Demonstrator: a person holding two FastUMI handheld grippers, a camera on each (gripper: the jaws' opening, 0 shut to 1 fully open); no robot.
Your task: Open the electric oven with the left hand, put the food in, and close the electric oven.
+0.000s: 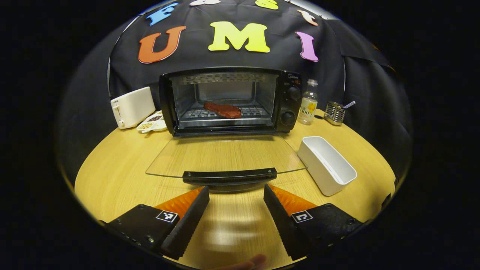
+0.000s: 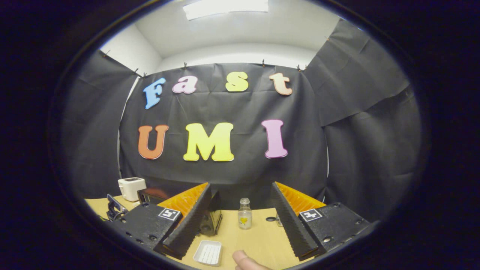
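We see the food (image 1: 222, 110) lying on the rack inside the electric oven (image 1: 228, 100), whose glass door (image 1: 225, 155) lies folded flat toward us. Our left gripper (image 1: 236, 204) hangs wide apart and empty just short of the door handle (image 1: 229, 175), probably lined up to lift it shut. The right gripper (image 2: 240, 217) waits high, parted, gripping nothing.

- Round wooden table (image 1: 112, 176)
- On it: oven (image 1: 228, 101), toaster (image 1: 132, 107), snack dish (image 1: 153, 122), bottle (image 1: 308, 107), white tray (image 1: 326, 165), metal cup (image 1: 334, 112)
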